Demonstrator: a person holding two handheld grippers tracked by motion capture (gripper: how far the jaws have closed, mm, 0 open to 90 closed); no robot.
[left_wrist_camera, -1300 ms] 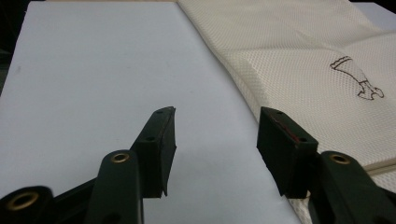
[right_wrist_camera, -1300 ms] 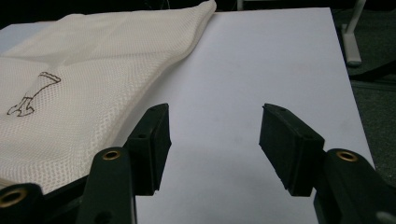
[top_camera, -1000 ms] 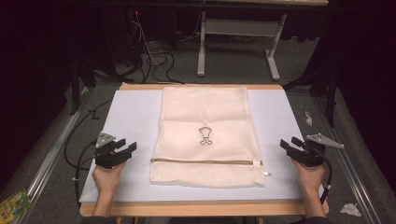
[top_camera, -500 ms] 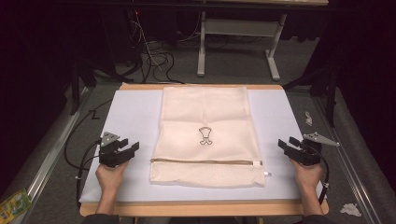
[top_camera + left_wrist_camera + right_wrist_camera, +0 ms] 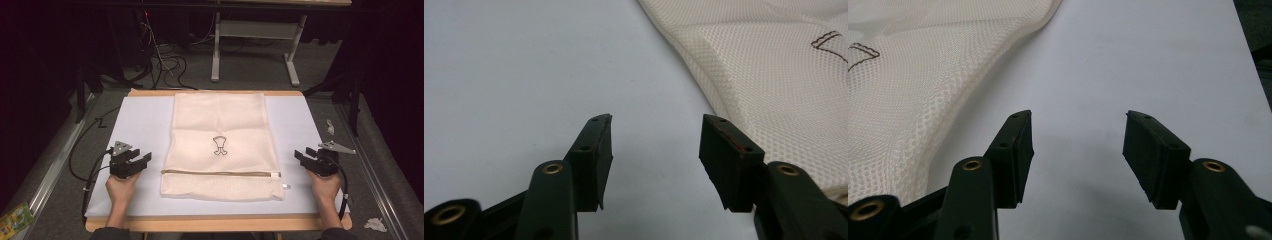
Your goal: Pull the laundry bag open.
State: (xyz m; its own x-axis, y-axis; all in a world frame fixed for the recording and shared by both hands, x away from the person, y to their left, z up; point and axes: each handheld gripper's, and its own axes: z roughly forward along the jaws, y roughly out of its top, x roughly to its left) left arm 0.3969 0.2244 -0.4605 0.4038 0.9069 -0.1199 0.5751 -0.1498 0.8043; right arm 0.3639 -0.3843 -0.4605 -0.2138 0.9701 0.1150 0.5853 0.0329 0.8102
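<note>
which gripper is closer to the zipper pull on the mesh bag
Right. The zipper pull sits at the bag's right edge, a short way from the right gripper. The left gripper is beside the bag's opposite edge, with the whole bag between it and the pull.

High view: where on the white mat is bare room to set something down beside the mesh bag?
Two bare strips of white mat flank the mesh bag: one between its left edge and the mat's left border, one on its right. Their near ends are taken by the left gripper and right gripper. The bag covers the middle.
</note>
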